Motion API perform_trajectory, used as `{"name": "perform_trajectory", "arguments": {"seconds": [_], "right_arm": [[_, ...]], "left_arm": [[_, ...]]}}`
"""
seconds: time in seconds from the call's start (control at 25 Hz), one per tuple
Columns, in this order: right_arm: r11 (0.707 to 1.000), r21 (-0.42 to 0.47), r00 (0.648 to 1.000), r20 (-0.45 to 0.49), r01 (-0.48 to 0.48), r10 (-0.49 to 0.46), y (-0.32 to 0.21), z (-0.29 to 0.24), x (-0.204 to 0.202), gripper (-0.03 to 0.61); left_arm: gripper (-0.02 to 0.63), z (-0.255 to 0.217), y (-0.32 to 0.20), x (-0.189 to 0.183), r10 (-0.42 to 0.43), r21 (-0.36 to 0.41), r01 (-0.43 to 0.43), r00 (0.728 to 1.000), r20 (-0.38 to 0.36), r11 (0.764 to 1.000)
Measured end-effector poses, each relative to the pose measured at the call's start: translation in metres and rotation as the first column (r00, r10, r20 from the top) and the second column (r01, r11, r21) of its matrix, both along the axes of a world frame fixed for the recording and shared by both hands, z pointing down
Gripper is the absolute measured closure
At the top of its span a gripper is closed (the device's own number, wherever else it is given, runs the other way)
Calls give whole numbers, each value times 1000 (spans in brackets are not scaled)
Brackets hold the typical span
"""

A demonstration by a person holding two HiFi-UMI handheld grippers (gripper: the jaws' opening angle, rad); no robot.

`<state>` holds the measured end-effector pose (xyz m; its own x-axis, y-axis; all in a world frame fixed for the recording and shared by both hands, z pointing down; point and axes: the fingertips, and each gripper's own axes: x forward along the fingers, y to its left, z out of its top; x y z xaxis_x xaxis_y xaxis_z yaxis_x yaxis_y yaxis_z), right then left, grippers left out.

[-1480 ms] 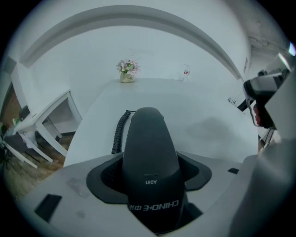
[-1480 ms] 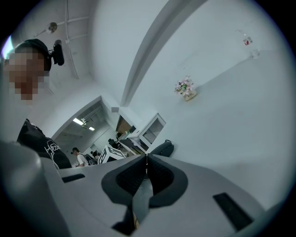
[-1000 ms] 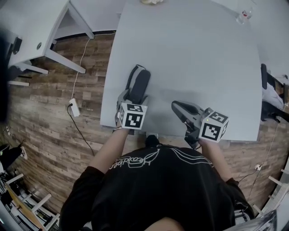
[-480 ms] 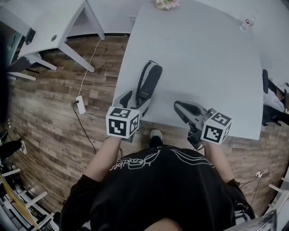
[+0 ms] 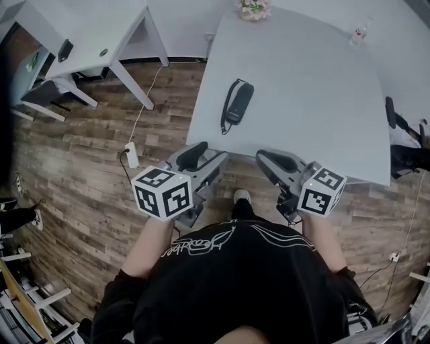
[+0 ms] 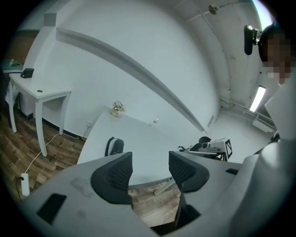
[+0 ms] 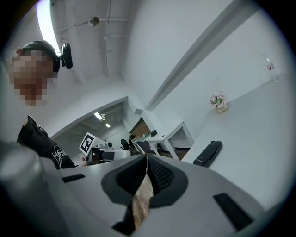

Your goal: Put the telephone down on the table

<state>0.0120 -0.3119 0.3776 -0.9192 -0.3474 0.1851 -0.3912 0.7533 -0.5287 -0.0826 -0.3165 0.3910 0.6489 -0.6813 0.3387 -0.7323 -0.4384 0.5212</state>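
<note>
The black telephone (image 5: 237,104) lies flat on the grey table (image 5: 316,107), near its left front corner, with its cord looped beside it. My left gripper (image 5: 201,156) hangs off the table's front edge over the wooden floor, well short of the phone. Its jaws are open with nothing between them, and they have just been closing a little. In the left gripper view the telephone (image 6: 114,146) lies far beyond the pads (image 6: 115,173). My right gripper (image 5: 267,158) is shut and empty at the front edge. The right gripper view shows the telephone (image 7: 208,153) off to the right.
A small flower pot (image 5: 254,9) and a clear bottle (image 5: 359,30) stand at the table's far edge. A white desk (image 5: 80,40) stands at the left, with a power strip (image 5: 132,155) and cable on the floor. A dark chair (image 5: 398,131) sits at the right.
The left gripper has let go of the telephone, which stays lying on the table. Both grippers have drawn back toward the person and risen, off the table's front edge.
</note>
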Motion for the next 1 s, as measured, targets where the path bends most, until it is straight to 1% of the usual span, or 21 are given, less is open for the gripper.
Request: {"name": "perform_trajectory", "arguments": {"seconds": [0.2, 0.28, 0.36, 0.44, 0.56, 0.72, 0.8, 1.0], "right_arm": [[999, 44, 1000, 10, -22, 22, 56, -17, -12, 538], [998, 57, 1000, 7, -29, 29, 74, -20, -16, 538], [997, 68, 999, 5, -34, 34, 92, -23, -20, 539], [996, 74, 999, 2, -40, 40, 106, -24, -23, 538], [995, 88, 998, -21, -54, 56, 121, -25, -27, 540], [990, 115, 993, -74, -81, 90, 133, -25, -30, 540], [990, 115, 993, -79, -83, 93, 138, -27, -31, 540], [990, 120, 992, -87, -77, 87, 150, -27, -38, 540]], "left_arm": [[462, -32, 61, -6, 72, 93, -71, 997, -11, 993], [501, -41, 81, -9, 87, 120, -83, 996, -30, 989], [572, -47, 98, -14, 93, 155, -86, 995, -37, 984], [599, -51, 113, -16, 107, 194, -100, 994, -27, 976], [606, -52, 131, -16, 139, 220, -130, 990, -25, 967], [606, -50, 144, -20, 149, 222, -136, 988, -40, 965], [607, -51, 150, -21, 150, 223, -132, 986, -70, 966], [607, -50, 158, -30, 136, 208, -98, 975, -174, 973]]}}
